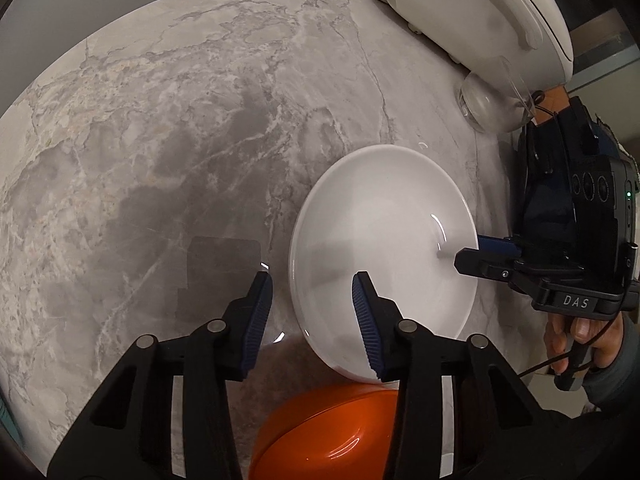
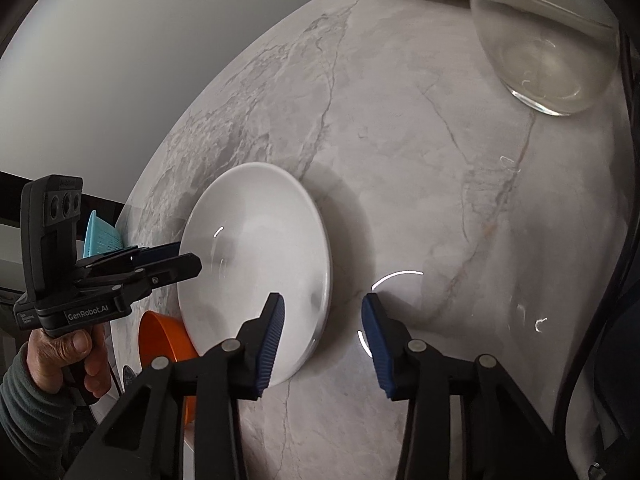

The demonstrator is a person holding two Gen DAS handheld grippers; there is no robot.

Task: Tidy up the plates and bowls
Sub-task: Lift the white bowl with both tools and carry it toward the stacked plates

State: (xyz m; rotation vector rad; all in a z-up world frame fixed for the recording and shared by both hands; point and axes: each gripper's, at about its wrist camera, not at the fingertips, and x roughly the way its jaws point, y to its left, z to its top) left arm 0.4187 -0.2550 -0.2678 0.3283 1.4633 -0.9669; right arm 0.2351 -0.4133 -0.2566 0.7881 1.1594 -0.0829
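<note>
Resting on the marble table (image 1: 160, 140), the white plate (image 1: 384, 240) lies flat with an orange bowl (image 1: 328, 432) just beside its near edge. The left gripper (image 1: 312, 320) hangs wide open and empty, 1 finger over the plate's rim and the other over bare marble. The right gripper (image 2: 323, 340) is likewise spread wide and holds nothing, its left finger over the plate's edge, with a clear glass bowl (image 2: 548, 52) and a white appliance (image 1: 472, 12) farther back.
</note>
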